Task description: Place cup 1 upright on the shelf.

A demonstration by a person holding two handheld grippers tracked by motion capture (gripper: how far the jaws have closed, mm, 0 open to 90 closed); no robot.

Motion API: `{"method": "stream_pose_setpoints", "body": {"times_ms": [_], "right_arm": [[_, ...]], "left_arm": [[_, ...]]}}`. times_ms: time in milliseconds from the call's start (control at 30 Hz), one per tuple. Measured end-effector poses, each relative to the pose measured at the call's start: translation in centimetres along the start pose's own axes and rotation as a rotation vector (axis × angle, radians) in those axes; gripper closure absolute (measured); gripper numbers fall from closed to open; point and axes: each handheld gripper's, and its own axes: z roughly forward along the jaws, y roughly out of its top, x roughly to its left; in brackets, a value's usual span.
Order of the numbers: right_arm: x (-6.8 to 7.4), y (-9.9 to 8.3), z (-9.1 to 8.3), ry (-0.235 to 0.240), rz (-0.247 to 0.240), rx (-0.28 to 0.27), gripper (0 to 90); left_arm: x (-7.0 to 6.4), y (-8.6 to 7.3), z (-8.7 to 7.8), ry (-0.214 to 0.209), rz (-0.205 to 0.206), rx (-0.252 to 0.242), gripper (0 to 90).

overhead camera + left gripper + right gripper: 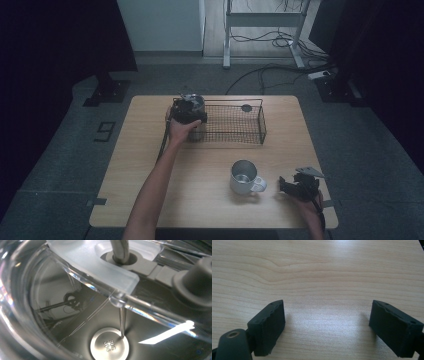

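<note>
In the high view, the left tongs (188, 111) sit in the upper middle of the frame, right over a steel mug (196, 116) at the left end of the wire basket (252, 134). Whether this mug stands inside the basket or just against its left end I cannot tell. The left gripper view looks straight down into it: a clear plastic lid (100, 270) with a grey stopper (195, 285) lies across the mouth, and the stamped steel base (109, 346) shows at the bottom centre. Whether these tongs are spread or pinching the mug I cannot tell, since their own tips are hidden.

A second steel mug (244, 177), open-topped with a white handle, stands on the tabletop (150, 165) in the lower middle of the frame, well apart from the basket. The right tongs (295, 187) rest just to its right, in the lower right, not touching it. The right gripper view shows them spread wide over bare wood, holding nothing.

My judgement is that the work is about half done: one mug is at the basket, the other still waits on the tabletop, and a small dark round object (246, 107) lies at the basket's far side.
</note>
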Motion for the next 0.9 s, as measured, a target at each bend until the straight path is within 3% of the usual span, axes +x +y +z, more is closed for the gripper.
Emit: {"method": "stream_pose_setpoints", "body": {"times_ms": [133,267,600,900], "right_arm": [[0.0,0.0,0.0,0.000,0.000,0.000,13.0],[0.0,0.0,0.0,0.000,0.000,0.000,13.0],[0.0,0.0,0.0,-0.001,-0.001,0.000,13.2],[0.0,0.0,0.0,-0.001,0.001,0.000,13.4]], "left_arm": [[-0.1,-0.1,0.1,0.003,-0.007,0.005,4.0],[-0.3,-0.4,0.3,0.019,0.016,0.016,4.0],[0.1,-1.2,0.0,-0.005,0.016,-0.009,3.7],[-0.1,-1.4,-0.2,0.003,0.015,-0.016,3.7]]}}
